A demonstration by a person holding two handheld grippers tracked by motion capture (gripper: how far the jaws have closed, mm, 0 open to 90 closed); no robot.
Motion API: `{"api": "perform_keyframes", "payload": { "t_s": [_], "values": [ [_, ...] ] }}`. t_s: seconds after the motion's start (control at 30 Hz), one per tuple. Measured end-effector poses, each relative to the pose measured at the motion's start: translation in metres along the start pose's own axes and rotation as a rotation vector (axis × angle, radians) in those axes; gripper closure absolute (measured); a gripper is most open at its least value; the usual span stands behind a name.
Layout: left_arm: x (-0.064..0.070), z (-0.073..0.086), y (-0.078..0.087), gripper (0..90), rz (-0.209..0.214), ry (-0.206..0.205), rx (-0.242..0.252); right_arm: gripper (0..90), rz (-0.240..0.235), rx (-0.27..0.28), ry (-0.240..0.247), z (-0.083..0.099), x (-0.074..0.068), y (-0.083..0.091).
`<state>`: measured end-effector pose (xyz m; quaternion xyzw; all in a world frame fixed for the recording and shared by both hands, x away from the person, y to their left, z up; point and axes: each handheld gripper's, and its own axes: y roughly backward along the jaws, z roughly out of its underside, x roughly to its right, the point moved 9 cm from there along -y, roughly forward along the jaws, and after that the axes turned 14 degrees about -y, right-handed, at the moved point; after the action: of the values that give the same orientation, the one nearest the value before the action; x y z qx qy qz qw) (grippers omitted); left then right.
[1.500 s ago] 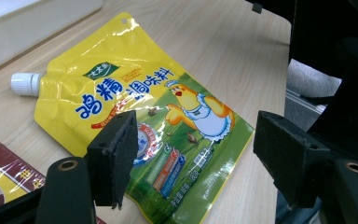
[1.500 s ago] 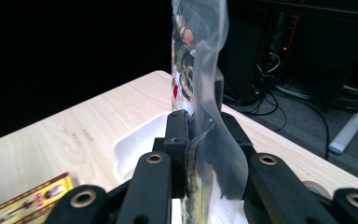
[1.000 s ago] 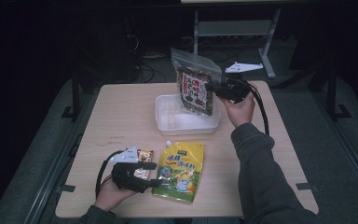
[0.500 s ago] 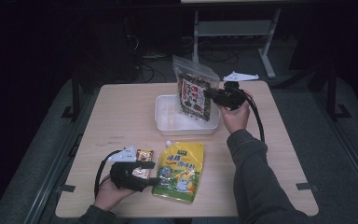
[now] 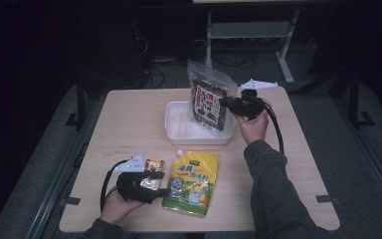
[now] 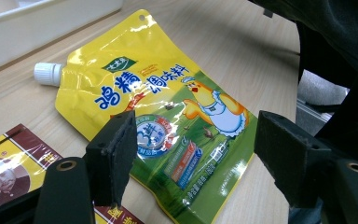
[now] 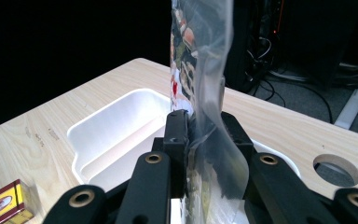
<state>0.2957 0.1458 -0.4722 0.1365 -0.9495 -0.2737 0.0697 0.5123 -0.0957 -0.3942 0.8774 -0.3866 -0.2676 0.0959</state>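
One snack bag [image 5: 208,102] hangs upright, pinched by right hand-held gripper [image 5: 228,103] directly over white tray [image 5: 179,130]; left hand-held gripper [image 6: 193,156] gapes over yellow pouch [image 6: 168,112].

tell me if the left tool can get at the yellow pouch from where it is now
Probably yes. The left tool is open, with the yellow pouch lying flat on the table right beyond its jaws and nothing between them. The small box sits off to one side.
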Motion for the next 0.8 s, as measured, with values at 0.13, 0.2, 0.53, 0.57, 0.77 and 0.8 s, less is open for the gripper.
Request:
{"api": "perform_keyframes", "payload": {
  "t_s": [0.13, 0.2, 0.53, 0.57, 0.77, 0.8],
  "values": [
    [-0.001, 0.001, -0.001, 29.2, -0.002, -0.001, -0.005, 72.9, -0.008, -0.012, -0.027, 0.001, 0.005, 0.001],
    [-0.001, 0.002, -0.001, 28.2, -0.004, -0.002, -0.009, 67.3, -0.011, -0.022, -0.055, 0.002, 0.009, 0.002],
    [-0.003, 0.003, -0.002, 25.6, -0.023, 0.003, -0.020, 58.6, -0.036, -0.042, -0.083, 0.002, 0.008, 0.012],
    [-0.003, 0.003, -0.002, 25.3, -0.023, 0.003, -0.020, 58.6, -0.036, -0.042, -0.083, 0.002, 0.008, 0.012],
    [-0.006, 0.003, -0.001, 23.8, -0.036, 0.004, -0.026, 55.4, -0.040, -0.051, -0.090, 0.004, 0.008, 0.018],
    [-0.006, 0.003, -0.001, 23.6, -0.037, 0.005, -0.026, 55.1, -0.036, -0.054, -0.093, 0.005, 0.010, 0.019]
  ]
}}
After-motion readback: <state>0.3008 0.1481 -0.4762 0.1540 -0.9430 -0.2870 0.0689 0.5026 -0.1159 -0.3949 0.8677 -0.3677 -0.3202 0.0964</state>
